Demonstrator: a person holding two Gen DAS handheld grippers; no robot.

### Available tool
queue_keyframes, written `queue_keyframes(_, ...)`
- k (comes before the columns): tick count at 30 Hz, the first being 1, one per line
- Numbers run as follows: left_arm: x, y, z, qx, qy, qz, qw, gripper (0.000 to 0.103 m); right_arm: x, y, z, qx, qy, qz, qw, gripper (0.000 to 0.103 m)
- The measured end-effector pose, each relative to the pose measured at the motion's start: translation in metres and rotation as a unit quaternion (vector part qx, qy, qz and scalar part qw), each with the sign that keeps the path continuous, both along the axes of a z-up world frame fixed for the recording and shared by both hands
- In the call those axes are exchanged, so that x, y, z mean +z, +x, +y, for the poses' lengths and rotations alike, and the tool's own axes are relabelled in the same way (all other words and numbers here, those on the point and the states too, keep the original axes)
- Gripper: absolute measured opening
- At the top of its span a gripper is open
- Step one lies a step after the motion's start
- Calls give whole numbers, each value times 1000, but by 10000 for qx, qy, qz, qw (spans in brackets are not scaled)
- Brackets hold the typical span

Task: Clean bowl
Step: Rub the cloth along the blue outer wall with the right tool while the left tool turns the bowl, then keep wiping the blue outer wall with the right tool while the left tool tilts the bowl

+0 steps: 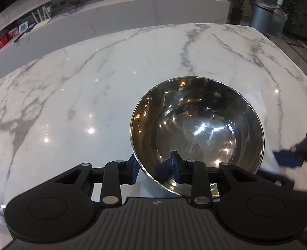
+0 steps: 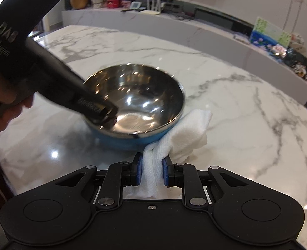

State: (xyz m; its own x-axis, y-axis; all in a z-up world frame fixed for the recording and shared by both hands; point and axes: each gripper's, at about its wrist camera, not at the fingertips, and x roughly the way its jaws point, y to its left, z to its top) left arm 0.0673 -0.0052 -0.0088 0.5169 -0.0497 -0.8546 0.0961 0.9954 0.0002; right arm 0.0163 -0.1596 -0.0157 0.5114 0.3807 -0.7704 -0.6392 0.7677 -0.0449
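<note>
Holding the bowl [image 1: 197,133] by its near rim, the left gripper [image 1: 155,169] has one pad outside and one inside the wall; whether they actually press the rim is unclear. Bowl sits on the marble table [image 1: 90,79], right of centre. Right gripper [image 2: 150,171] pinches a white cloth [image 2: 184,133] just outside the bowl (touching its blue wall). Judgement: wiping the inside is not yet under way; the steel looks shiny.
</note>
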Motion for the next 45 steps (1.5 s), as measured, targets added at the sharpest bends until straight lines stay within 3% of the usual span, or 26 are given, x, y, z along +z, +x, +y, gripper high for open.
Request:
queue_keyframes(2,-1,1,3,56,-122,81,9999,42,-2,-1,2,81,-28,51,10000,18)
queue_keyframes(7,-1,1,5,86,-171,155,9997,42,-2,2,1,-58,-112,-20,9999,18)
queue_keyframes(17,3,-1,2,-168,-46,-59,9998,22,13,7,-14,-434,-164,-624,9970,18)
queue_keyframes(31,0,2,-2,-111,7,-192,9998,23,4,-2,-3,-16,-354,-444,9984,18)
queue_keyframes(36,-2,3,3,128,-264,56,9996,37,-4,-7,4,281,-384,-144,9988,18)
queue_keyframes(43,-1,1,5,124,-228,122,9996,37,-7,-4,5,192,-518,-135,9984,18)
queue_keyframes(45,0,1,5,66,-168,78,9998,31,-6,-1,2,43,-518,-192,9985,18)
